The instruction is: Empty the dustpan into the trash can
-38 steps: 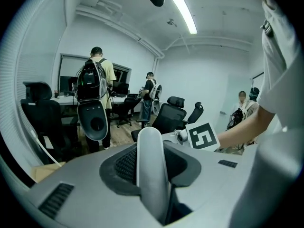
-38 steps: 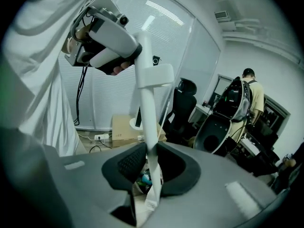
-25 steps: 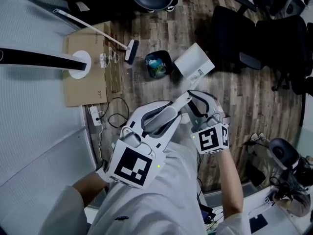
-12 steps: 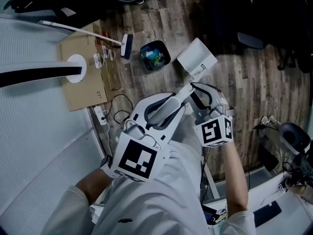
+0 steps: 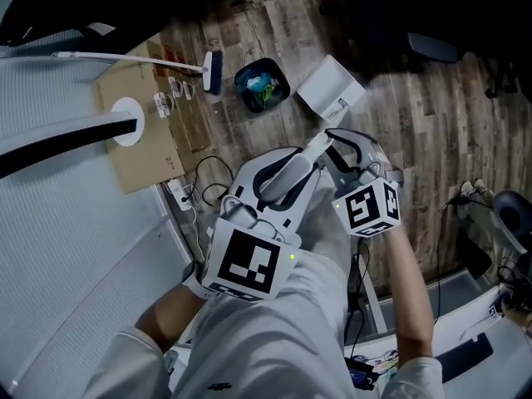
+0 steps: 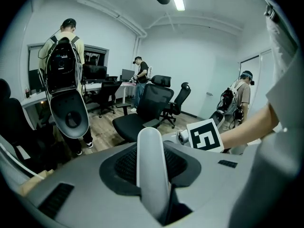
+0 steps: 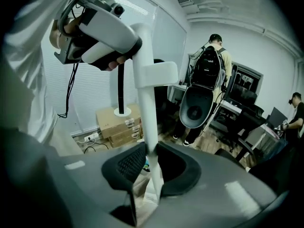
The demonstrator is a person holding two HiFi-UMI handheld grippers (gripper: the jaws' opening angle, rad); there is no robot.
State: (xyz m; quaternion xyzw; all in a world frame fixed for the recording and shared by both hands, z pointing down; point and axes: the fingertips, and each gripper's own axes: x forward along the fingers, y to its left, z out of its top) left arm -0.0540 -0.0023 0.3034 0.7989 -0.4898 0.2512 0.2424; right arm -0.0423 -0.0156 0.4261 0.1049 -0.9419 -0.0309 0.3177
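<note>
Floor, wood plank. Left edge: flat cardboard box carrying a white round stand base. Beside it: broom, handle lying across the cardboard, head near the black trash can. Below the cardboard: power strip with loose cables.

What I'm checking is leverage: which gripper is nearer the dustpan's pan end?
Right. The right gripper clamps the handle low, just above the pan; the left gripper holds the handle's top, farther back.
</note>
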